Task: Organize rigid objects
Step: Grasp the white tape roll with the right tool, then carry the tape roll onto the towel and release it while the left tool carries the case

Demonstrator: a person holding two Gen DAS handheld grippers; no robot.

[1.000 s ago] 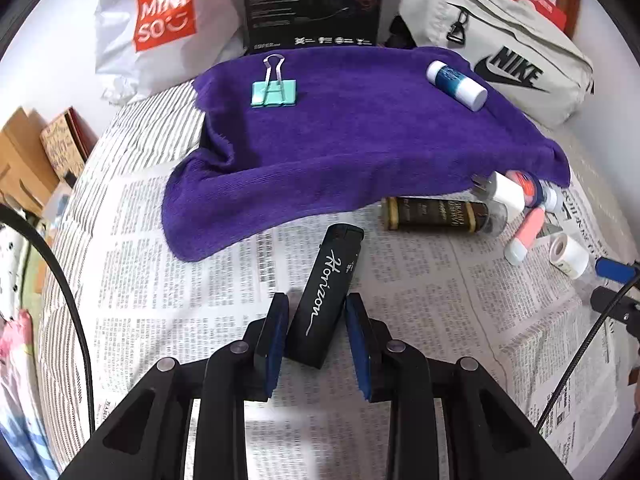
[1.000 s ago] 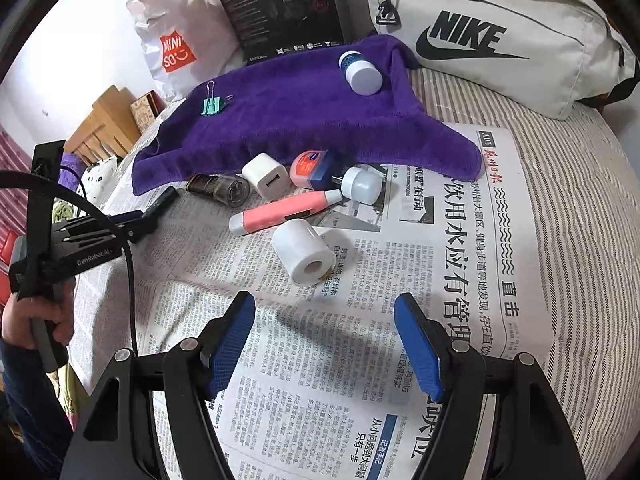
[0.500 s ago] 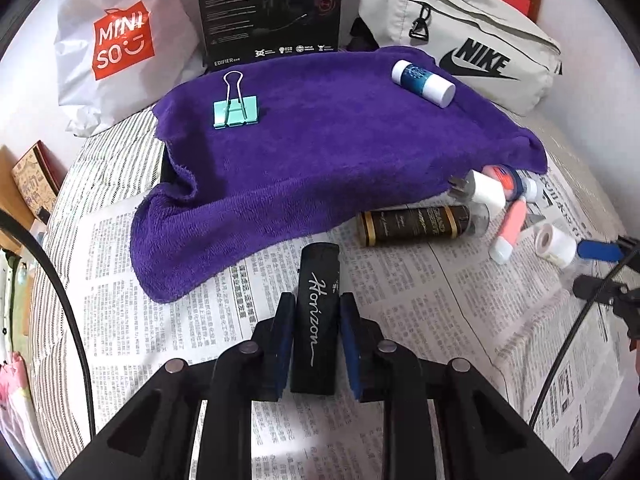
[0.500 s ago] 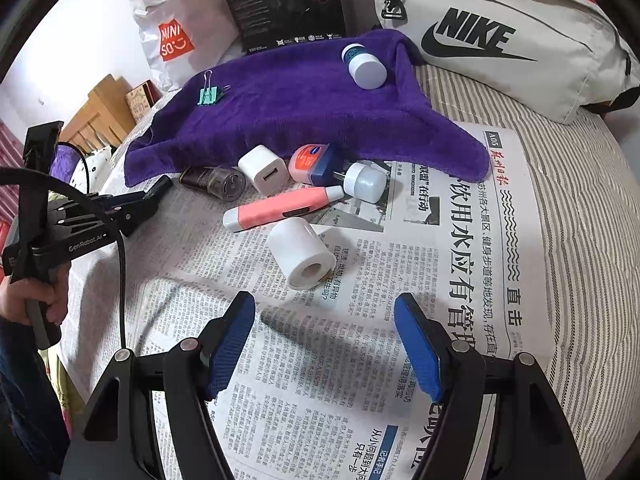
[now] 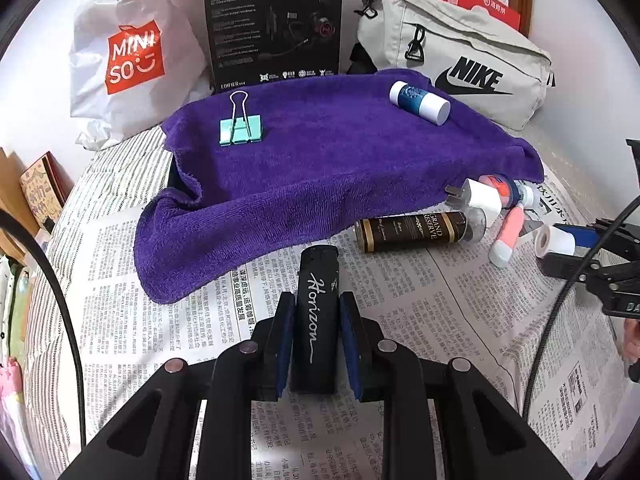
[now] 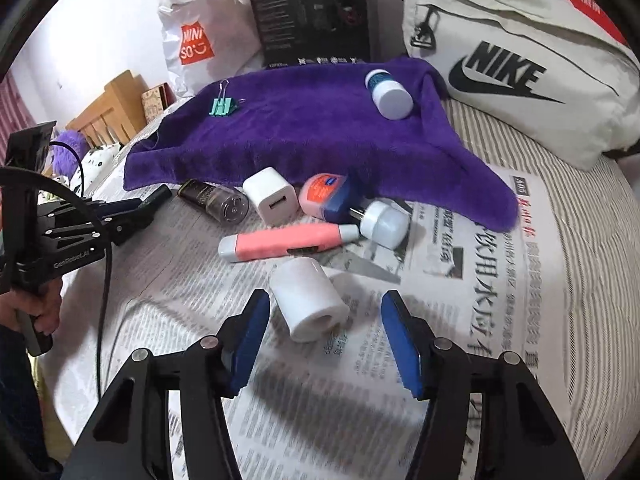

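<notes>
My left gripper (image 5: 314, 306) is shut on a black lighter (image 5: 316, 312) marked "Horizon" and holds it above the newspaper, in front of the purple towel (image 5: 328, 168). A teal binder clip (image 5: 240, 130) and a blue-and-white bottle (image 5: 420, 102) lie on the towel. My right gripper (image 6: 324, 312) is open, its fingers on either side of a white tape roll (image 6: 308, 300) lying on the newspaper. Beyond the roll lie a pink pen-like tube (image 6: 288, 242), a white charger cube (image 6: 271, 196), a pink jar (image 6: 326, 196), a white plug (image 6: 384, 224) and a dark bottle (image 6: 214, 200).
A Miniso bag (image 5: 128, 56), a black box (image 5: 276, 24) and a Nike bag (image 5: 460, 68) stand behind the towel. Newspaper (image 5: 440, 312) covers the striped bed. The left gripper also shows in the right wrist view (image 6: 152, 200).
My left gripper closed on the black lighter and lifted it, straightening it. My right gripper moved forward so its open fingers now flank the white tape roll.
</notes>
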